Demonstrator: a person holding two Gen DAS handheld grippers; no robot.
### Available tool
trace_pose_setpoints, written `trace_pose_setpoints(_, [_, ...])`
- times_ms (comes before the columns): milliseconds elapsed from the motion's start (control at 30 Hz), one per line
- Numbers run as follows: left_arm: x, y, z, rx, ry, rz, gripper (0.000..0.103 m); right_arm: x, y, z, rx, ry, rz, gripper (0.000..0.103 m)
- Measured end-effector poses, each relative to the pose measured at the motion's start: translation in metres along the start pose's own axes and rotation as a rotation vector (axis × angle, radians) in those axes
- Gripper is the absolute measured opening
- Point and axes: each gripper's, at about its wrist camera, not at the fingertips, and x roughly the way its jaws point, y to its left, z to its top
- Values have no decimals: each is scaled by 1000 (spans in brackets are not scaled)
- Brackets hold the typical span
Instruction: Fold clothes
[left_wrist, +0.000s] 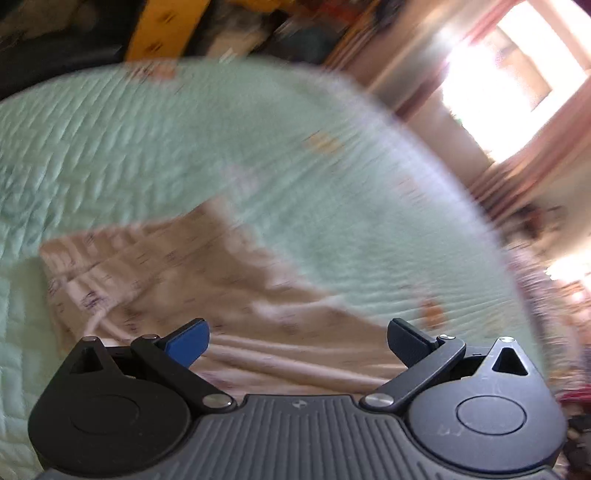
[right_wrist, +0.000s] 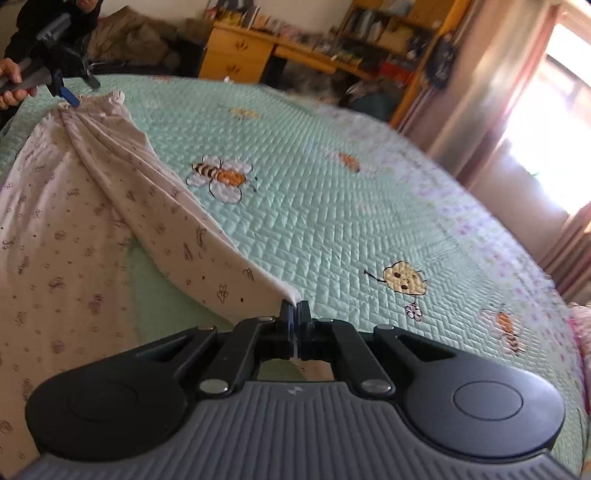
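While lying soft, light and limp on the mint quilted bed, sagging between grips: pale printed cotton garment; right gripper pinching its 6 o'clock corner, left gripper gaping wide.

Two grippers, the left gripper and right gripper, one printed garment, one quilt, one hand.
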Motion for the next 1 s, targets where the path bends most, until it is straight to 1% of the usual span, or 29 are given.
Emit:
trace_pose_setpoints(100, [-8,-24,-26,-21,104,-158,102,-17,26,-7,17,-45,-71,2])
trace_pose_setpoints(200, [0,-51,-64,-41,249,-275,102,-37,48,-14,50,-98,-139,2])
trace_pose_setpoints(267, [13,-67,-86,-78,313,-333,102,-52,61,-17,82,-137,-178,2])
trace_pose_setpoints(400, [41,-96,-118,-160,396,-433,102,-70,79,-26,142,-168,-191,2])
trace_pose_setpoints(533, [65,-105,-135,-263,412,-419,102,-77,89,-35,213,-190,-193,2])
trace_pose_setpoints(567, [69,-105,-138,-285,411,-401,102,-78,89,-35,219,-198,-194,2])
trace_pose_setpoints(600, [73,-105,-140,-307,410,-380,102,-78,89,-34,224,-205,-196,2])
trace_pose_setpoints(733, [81,-100,-147,-388,396,-365,102,-81,83,-21,226,-244,-207,2])
trace_pose_setpoints(900, [82,-97,-145,-418,305,-351,102,-90,72,-10,254,-284,-219,2])
trace_pose_setpoints(1000, [82,-99,-142,-407,255,-331,102,-96,69,-6,263,-298,-227,2])
